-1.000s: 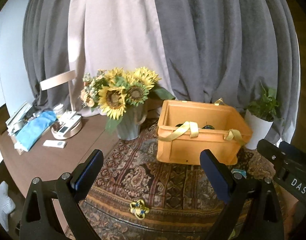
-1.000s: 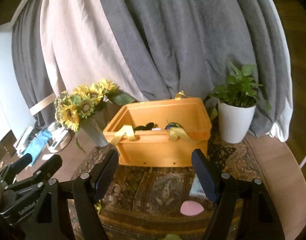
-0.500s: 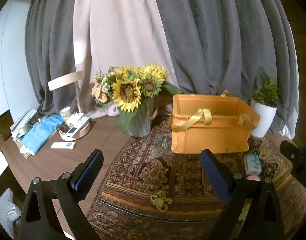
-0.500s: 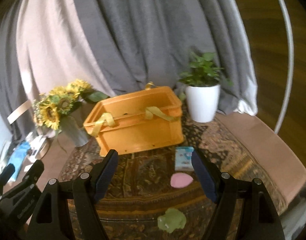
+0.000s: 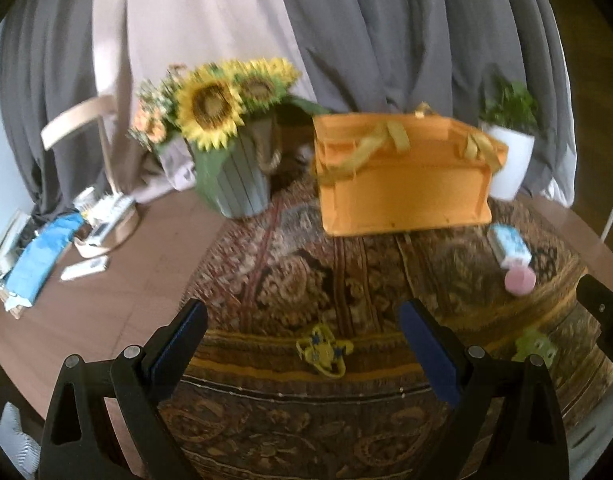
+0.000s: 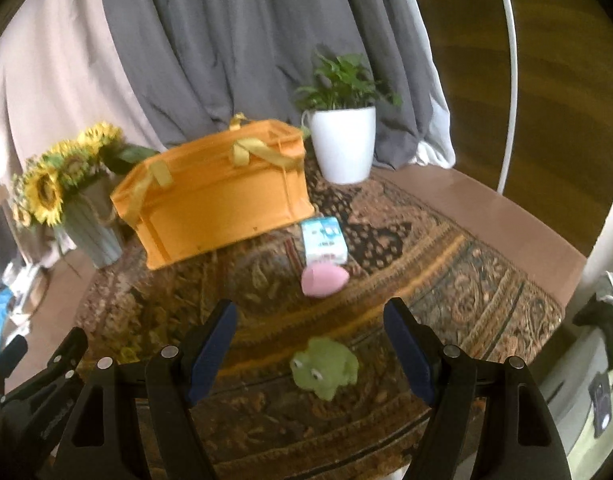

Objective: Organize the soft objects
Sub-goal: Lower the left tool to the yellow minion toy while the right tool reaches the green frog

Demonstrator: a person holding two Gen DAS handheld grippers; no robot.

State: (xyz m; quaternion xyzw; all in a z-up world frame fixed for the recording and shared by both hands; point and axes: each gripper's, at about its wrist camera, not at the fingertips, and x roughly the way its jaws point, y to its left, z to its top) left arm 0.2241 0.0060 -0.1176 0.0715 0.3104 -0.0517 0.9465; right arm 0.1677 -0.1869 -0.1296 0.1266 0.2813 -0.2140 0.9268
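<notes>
Right now the green frog plush (image 6: 324, 370) lies on the patterned rug (image 6: 446, 280), framed between the spread fingers of the right gripper (image 6: 310, 350), which hold nothing and do not touch it. It looks light and squashy, so I'd judge it will give under the pads and not slip; a pinch across the round body, behind the eyes, seems the safest hold.

The yellow toy with blue spots (image 5: 324, 350) sits on the rug between the open, empty fingers of the left gripper (image 5: 302, 340). It is small, flat and loopy, probably floppy, so taking it at its middle would keep it from dangling. What exactly it is, the blur hides.

Further back on the rug lie a pink egg-shaped soft piece (image 6: 324, 280) and, touching or just behind it, a blue-and-white packet (image 6: 322, 240). The pink one looks smooth and rounded and might squirt out of a shallow grip; take it across its narrow width. The packet should crumple slightly, so hold it by its flat sides.

Just behind the packet stands the orange crate with yellow strap handles (image 6: 222, 196), the likely place for all of these. Its straps droop over the near rim and could catch a toy going in. Flanking it are a sunflower vase (image 5: 230, 176) and a white potted plant (image 6: 342, 144), with grey curtains (image 6: 226, 40) behind.
</notes>
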